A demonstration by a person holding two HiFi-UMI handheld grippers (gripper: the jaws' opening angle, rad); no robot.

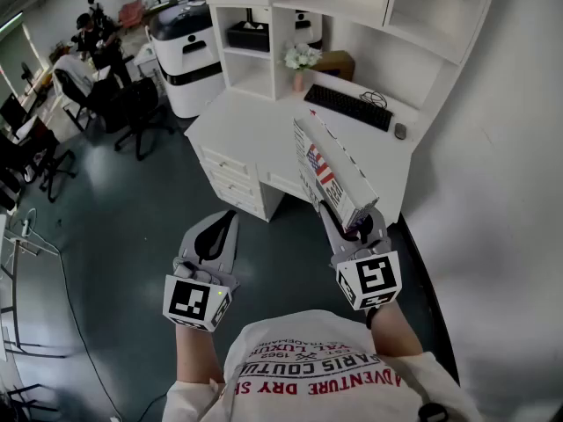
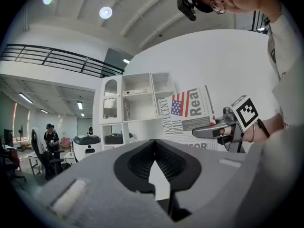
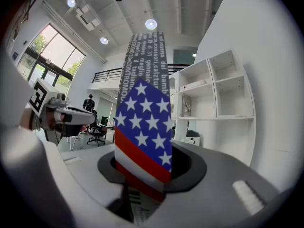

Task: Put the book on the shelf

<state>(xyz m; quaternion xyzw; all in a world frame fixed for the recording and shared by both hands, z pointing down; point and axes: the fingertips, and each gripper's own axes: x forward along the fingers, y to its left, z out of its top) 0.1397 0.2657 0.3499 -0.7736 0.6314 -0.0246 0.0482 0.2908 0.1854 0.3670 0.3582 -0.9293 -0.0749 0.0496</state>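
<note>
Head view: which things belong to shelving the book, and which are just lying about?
Job: book, right gripper holding it, shelf.
Lying about: keyboard, mouse, flowers, office chair; left gripper idle.

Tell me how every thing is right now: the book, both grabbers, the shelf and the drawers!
book: held up in the air over the desk, tilted, not on the shelf yet
right gripper: jaws closed on the book's lower end
left gripper: jaws together, nothing between them
shelf: its right-hand compartments are bare
drawers: shut
</note>
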